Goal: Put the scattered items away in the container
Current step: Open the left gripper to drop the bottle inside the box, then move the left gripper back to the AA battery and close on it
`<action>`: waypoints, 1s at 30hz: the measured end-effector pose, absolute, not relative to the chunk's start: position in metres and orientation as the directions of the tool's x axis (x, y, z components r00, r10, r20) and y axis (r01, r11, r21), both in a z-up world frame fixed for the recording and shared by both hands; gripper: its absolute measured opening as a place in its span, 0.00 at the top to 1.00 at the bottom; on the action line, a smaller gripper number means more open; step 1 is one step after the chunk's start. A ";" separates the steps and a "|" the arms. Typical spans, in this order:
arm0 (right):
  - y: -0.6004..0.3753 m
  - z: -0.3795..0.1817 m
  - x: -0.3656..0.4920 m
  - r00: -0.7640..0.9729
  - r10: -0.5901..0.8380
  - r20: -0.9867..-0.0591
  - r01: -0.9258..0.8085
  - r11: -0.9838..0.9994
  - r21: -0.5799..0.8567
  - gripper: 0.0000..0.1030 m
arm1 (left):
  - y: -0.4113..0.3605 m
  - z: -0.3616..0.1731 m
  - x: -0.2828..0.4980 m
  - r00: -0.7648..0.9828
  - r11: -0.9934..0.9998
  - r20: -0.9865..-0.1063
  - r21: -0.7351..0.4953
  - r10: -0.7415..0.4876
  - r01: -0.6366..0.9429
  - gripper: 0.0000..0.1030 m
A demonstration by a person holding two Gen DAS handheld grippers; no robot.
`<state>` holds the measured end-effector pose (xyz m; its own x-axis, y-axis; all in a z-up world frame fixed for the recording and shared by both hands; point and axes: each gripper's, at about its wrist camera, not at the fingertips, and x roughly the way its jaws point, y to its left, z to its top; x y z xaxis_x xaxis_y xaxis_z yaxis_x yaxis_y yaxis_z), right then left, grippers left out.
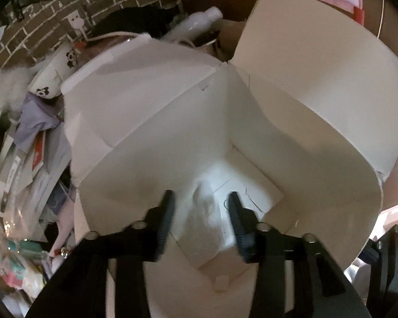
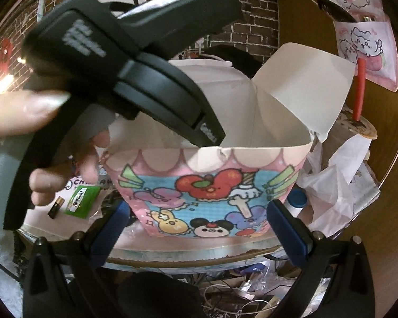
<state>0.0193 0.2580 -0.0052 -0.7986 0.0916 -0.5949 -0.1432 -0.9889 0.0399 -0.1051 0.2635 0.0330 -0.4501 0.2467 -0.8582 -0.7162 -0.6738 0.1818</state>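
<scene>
Brick wall (image 1: 66, 2) fills the top left of the left wrist view, above a heap of clutter (image 1: 34, 137) with panda-printed white packaging and a white bottle (image 1: 199, 21). Most of this view is the white inside of the container (image 1: 151, 122), an open paper box with its flaps spread outward. The left gripper (image 1: 201, 209) points down into the box, its black fingers (image 1: 167, 212) parted with nothing pinched between them. On the box floor, seen through the gap, lies a white crumpled thing (image 1: 207, 222) (too blurred to name).

From the right wrist view, the same brick wall (image 2: 252, 26) stands behind a round table (image 2: 188, 249) that carries the box (image 2: 209, 198), pink outside with cartoon characters printed on it, flaps up. The left gripper (image 2: 209, 135) reaches from the upper left over the rim into the box, held by a hand (image 2: 53, 145). The right gripper (image 2: 199, 225) waits low before the box front, its blue-padded fingers (image 2: 291, 230) wide apart and holding nothing. On the table left of the box lie a battery (image 2: 55, 206) and a green packet (image 2: 81, 201); right of it sit crumpled white paper (image 2: 337, 185) and a blue-capped bottle (image 2: 295, 201).
</scene>
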 end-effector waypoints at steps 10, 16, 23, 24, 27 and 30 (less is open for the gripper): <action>0.259 -0.007 0.021 -0.799 0.086 -0.595 -0.139 -0.989 0.043 0.00 | 0.234 0.057 -0.104 -0.455 -0.719 -0.798 0.040 0.394 -0.694 0.26; 0.259 -0.010 0.020 -0.802 0.062 -0.594 -0.117 -0.992 0.053 0.00 | 0.194 0.093 -0.098 -0.459 -0.688 -0.684 -0.087 0.567 -0.720 0.15; 0.247 -0.015 0.019 -0.802 0.034 -0.596 -0.080 -0.996 0.051 0.00 | 0.139 0.125 -0.071 -0.560 -0.716 -0.548 -0.108 0.621 -0.689 0.09; 0.244 -0.015 0.019 -0.802 0.032 -0.596 -0.075 -0.996 0.048 0.00 | 0.131 0.126 -0.068 -0.581 -0.729 -0.532 -0.104 0.616 -0.677 0.08; 0.238 -0.015 0.020 -0.801 0.025 -0.598 -0.060 -0.997 0.039 0.00 | 0.100 0.133 -0.049 -0.676 -0.779 -0.449 -0.077 0.585 -0.623 0.07; 0.233 -0.018 0.020 -0.799 0.020 -0.601 -0.049 -0.998 0.032 0.00 | 0.072 0.134 -0.031 -0.762 -0.830 -0.376 -0.037 0.527 -0.556 0.06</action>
<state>0.0196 0.2332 -0.0176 -0.7993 0.0204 -0.6006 -0.0495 -0.9983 0.0319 -0.0313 0.0721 0.1335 -0.7620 0.5270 -0.3762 -0.5558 -0.8304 -0.0375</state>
